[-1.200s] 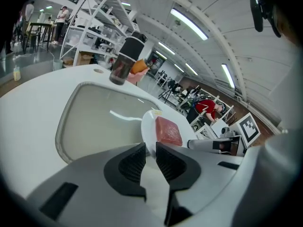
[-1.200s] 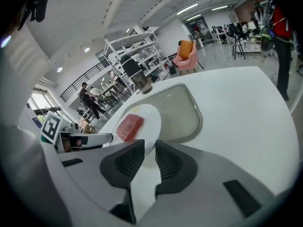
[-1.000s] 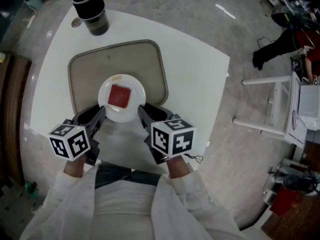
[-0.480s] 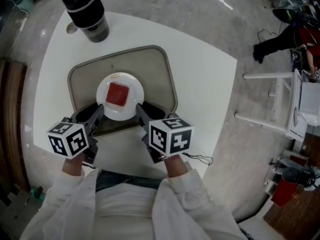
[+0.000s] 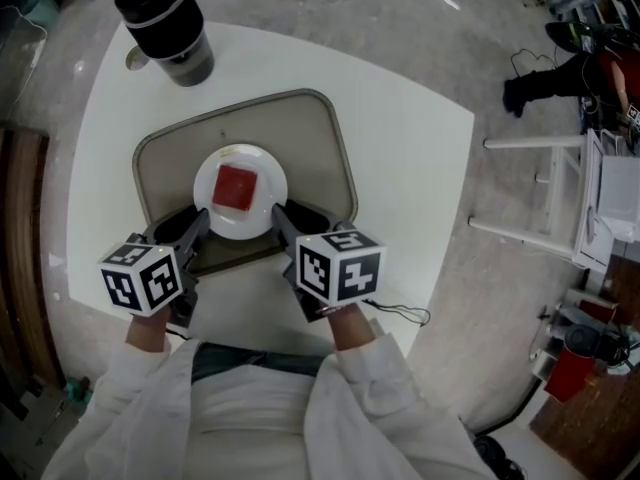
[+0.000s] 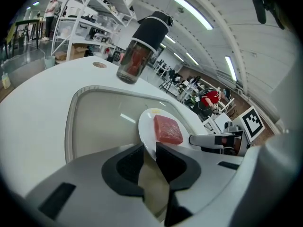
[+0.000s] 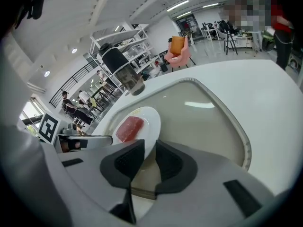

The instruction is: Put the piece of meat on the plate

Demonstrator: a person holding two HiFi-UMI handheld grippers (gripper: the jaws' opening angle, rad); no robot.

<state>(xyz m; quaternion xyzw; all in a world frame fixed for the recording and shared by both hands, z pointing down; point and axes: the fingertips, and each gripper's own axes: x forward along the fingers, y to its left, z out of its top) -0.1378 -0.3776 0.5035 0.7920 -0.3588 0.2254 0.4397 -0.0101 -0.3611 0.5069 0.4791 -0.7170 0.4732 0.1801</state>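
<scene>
Table: white top, roughly square with rounded corners, standing on a grey polished floor.

Directly on the table:
- Tray: beige-grey, rectangular with rounded corners and a raised rim. It sits around the middle of the top, turned slightly against the table's edges, with bare white surface on every side.
- Bottle: clear body, tall black cap, upright. It stands at the far left corner, beyond the tray and apart from it.
- Small round disc: tan, flat, just beside the bottle's base on its left, near the table's edge.
</scene>
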